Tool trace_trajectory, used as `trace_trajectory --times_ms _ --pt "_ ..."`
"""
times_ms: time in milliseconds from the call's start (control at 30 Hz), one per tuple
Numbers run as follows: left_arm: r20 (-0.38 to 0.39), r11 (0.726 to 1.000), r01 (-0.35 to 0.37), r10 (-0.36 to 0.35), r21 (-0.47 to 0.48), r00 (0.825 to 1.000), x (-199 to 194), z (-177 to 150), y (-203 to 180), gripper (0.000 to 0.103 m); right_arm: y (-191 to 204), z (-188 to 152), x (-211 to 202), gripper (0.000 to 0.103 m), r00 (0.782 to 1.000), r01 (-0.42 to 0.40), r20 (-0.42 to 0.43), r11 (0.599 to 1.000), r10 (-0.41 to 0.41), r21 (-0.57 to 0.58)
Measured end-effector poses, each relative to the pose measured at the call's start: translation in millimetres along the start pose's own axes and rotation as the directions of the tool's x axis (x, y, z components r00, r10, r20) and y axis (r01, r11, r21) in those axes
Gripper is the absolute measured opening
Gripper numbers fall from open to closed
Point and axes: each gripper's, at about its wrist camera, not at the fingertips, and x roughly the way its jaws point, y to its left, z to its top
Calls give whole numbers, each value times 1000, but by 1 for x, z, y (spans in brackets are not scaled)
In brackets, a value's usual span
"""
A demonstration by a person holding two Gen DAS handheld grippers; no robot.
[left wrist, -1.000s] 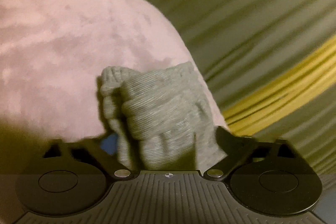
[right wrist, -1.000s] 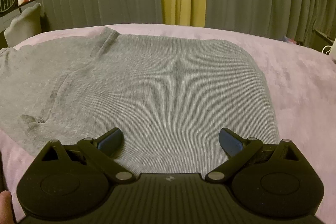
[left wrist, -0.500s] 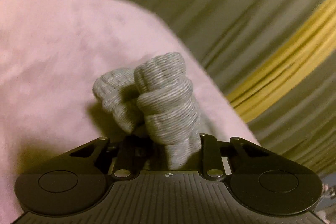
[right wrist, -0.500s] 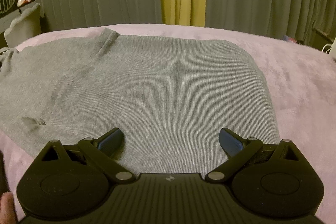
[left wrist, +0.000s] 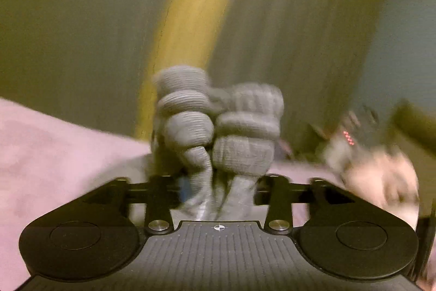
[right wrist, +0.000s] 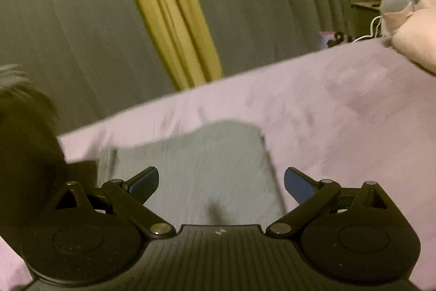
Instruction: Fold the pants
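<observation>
The left hand-held gripper [left wrist: 218,190] is clamping a bunched leg of the grey pants [left wrist: 218,127], its jaws just widening, lifting it over the bed [right wrist: 327,105]; the right hand-held gripper [right wrist: 221,182] is hovering open above the flat part.

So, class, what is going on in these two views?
A person folds grey knit pants on a pink plush bedspread. The left gripper has a bunched cuff end of the pants between its fingers, raised above the bed; its jaws have just been opening. The right gripper hovers open over the flat part.
</observation>
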Motion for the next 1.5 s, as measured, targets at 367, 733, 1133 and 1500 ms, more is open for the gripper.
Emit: trace_trajectory --times_ms 367,733,1133,1500 --pt "-299 972 -163 107 -169 948 -7 -66 48 101 -24 5 10 99 974 -133 -171 984 152 116" --pt "-305 496 -536 474 -683 826 -56 -101 191 101 -24 3 104 98 855 -215 -368 895 366 391" --pt "-348 523 -580 478 -624 806 -49 -104 188 101 14 -5 129 73 823 -270 -427 919 374 286" --pt "-384 557 -630 503 -541 774 -34 -98 178 102 58 -5 132 80 862 -257 -431 963 267 82"
